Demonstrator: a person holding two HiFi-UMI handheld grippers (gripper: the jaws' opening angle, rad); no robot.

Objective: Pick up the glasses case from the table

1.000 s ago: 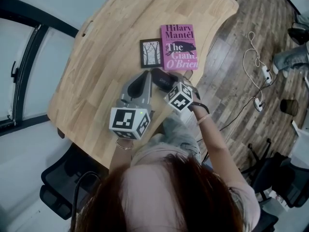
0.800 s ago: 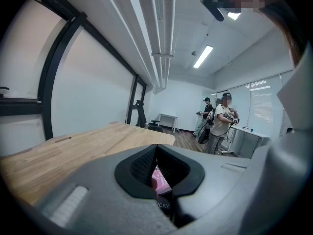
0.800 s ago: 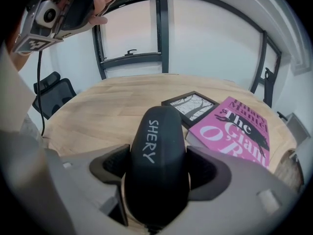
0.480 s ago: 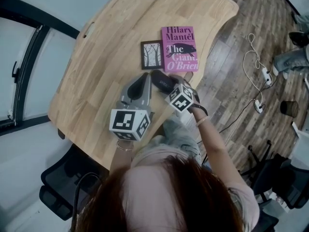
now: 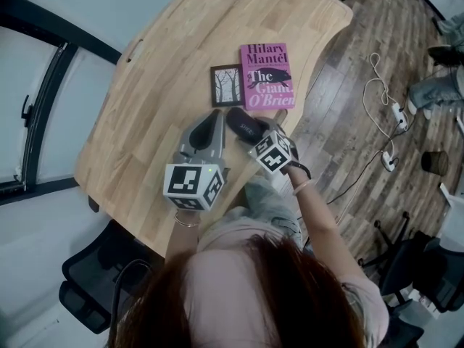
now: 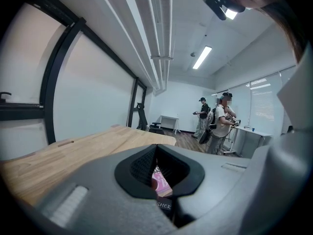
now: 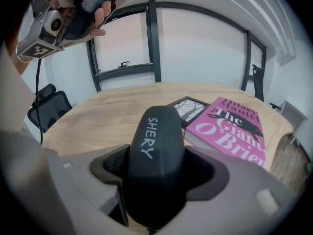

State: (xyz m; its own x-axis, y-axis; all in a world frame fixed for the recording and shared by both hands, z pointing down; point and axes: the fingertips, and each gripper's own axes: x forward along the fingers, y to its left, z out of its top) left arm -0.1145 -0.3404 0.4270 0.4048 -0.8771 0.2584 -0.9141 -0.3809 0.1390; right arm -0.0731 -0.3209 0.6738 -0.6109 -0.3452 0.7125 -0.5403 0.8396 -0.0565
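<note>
Right gripper [image 5: 255, 132] [image 7: 156, 175]: jaws clamped on the glasses case [image 5: 245, 123] [image 7: 155, 146], one jaw on each long side, gripping the near end. The far end sticks out past the jaws.

Case: dark grey to black, matte, oblong with rounded ends and a domed top. "SHERY" runs along the top in white capitals. Appears closed.

Location: over the table [image 5: 145, 122], at its near-right part, just in front of the pink book [image 5: 266, 75] [image 7: 230, 126] and the small framed tree picture [image 5: 228, 85] [image 7: 188, 107]. Can't tell whether its underside touches the wood.

Left gripper [image 5: 213, 116] [image 6: 156, 155]: jaws together, nothing between them. It sits just left of the case, pointing the same way. A sliver of pink book and the case lettering shows past the jaw tips.

Book and picture lie flat, side by side and touching.
</note>
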